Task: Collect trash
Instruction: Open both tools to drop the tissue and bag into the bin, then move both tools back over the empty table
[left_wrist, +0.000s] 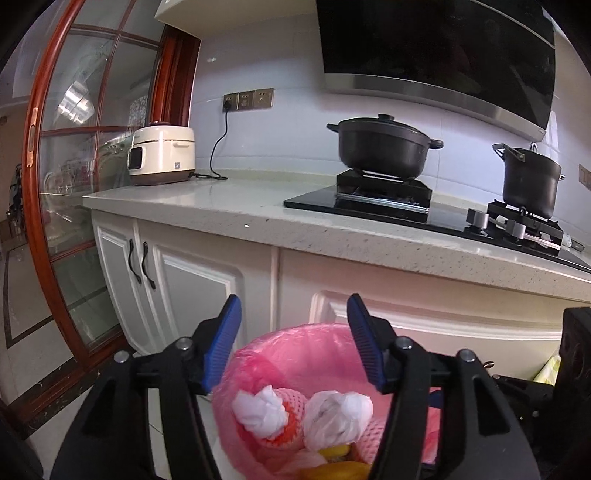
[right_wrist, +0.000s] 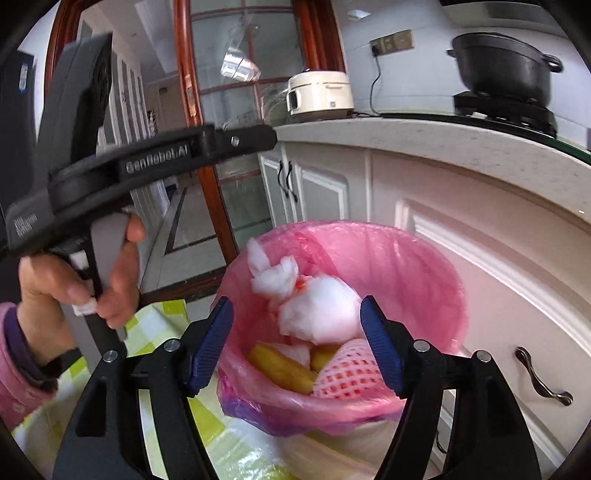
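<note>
A trash bin with a pink liner stands on the floor by the white cabinets. Inside lie crumpled white tissue wads, pink foam fruit netting and yellow peel. My left gripper is open and empty above the bin. My right gripper is open and empty over the bin's mouth; the tissue wads sit between its fingers in the view, and I cannot tell whether they are falling or resting. The left gripper's body shows in the right wrist view, held by a hand.
White cabinets and a stone countertop stand behind the bin. A rice cooker, two black pots on a stove, and a glass door are beyond. A green checked cloth lies left of the bin.
</note>
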